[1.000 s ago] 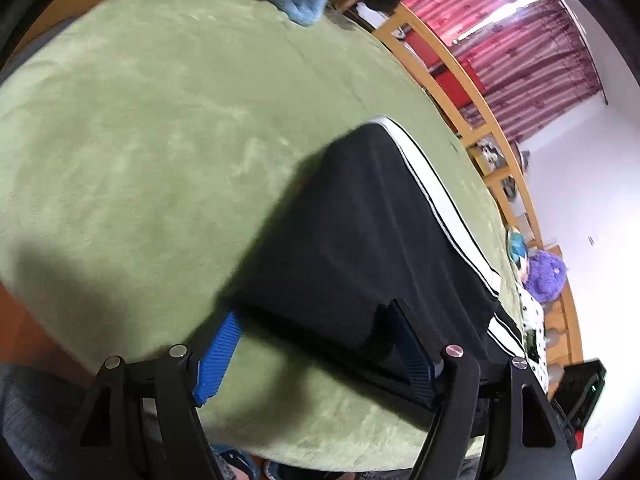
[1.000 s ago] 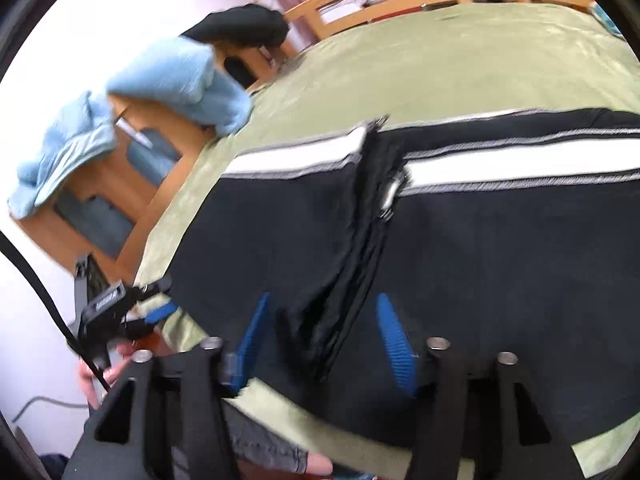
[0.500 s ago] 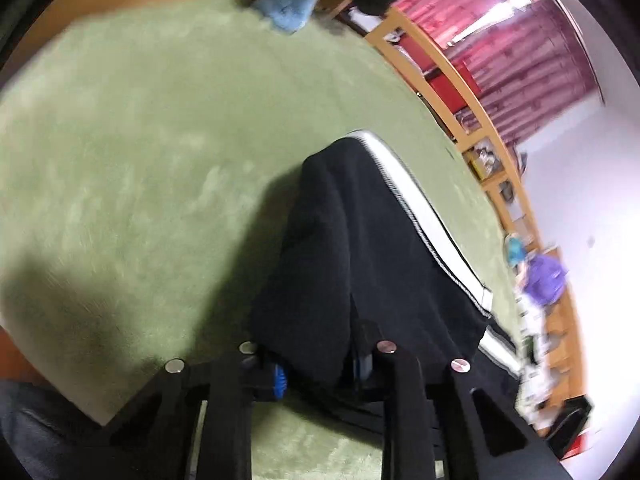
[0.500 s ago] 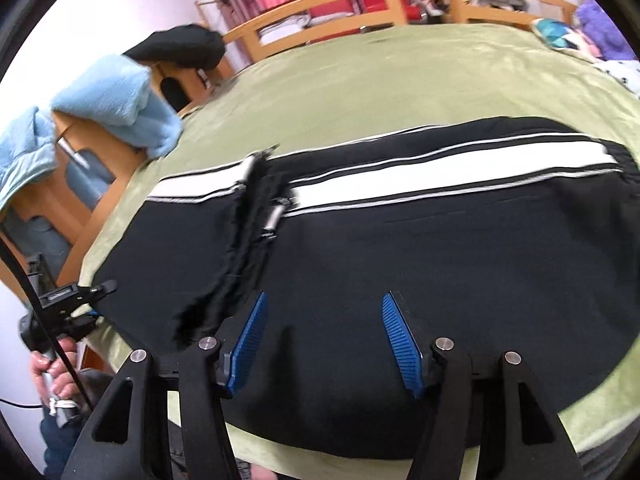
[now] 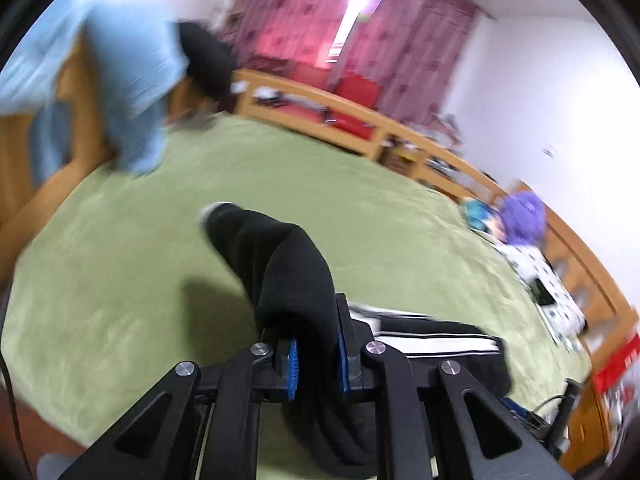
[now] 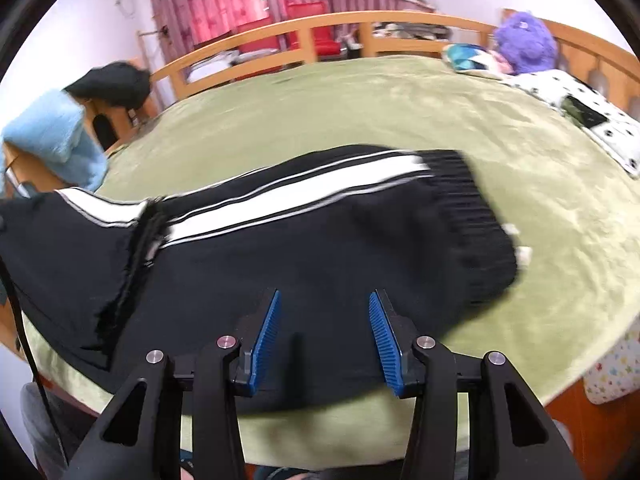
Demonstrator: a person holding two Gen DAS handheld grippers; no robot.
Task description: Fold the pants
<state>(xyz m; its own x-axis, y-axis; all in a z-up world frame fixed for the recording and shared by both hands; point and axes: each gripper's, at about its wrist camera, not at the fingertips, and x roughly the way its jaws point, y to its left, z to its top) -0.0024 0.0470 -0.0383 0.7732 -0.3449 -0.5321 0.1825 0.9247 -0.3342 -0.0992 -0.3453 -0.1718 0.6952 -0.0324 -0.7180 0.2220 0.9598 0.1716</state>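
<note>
Black pants (image 6: 304,248) with a white side stripe lie across a green blanket (image 6: 360,104) on a bed, ribbed waistband at the right. My left gripper (image 5: 316,356) is shut on the leg end of the pants (image 5: 288,264) and holds it raised above the blanket; the lifted cloth drapes over the fingers. The rest of the pants (image 5: 436,336) lies to its right. My right gripper (image 6: 324,336) is open and empty, hovering over the middle of the pants near the bed's front edge.
A wooden bed rail (image 6: 320,36) runs along the far side. Blue towels (image 6: 56,140) and a dark garment (image 6: 112,84) hang at the left. A purple plush toy (image 6: 524,40) and a spotted pillow (image 6: 588,116) lie at the far right.
My left gripper closed on the leg end and lifted it, swinging up and toward the waistband. My right gripper stayed open and moved right along the pants.
</note>
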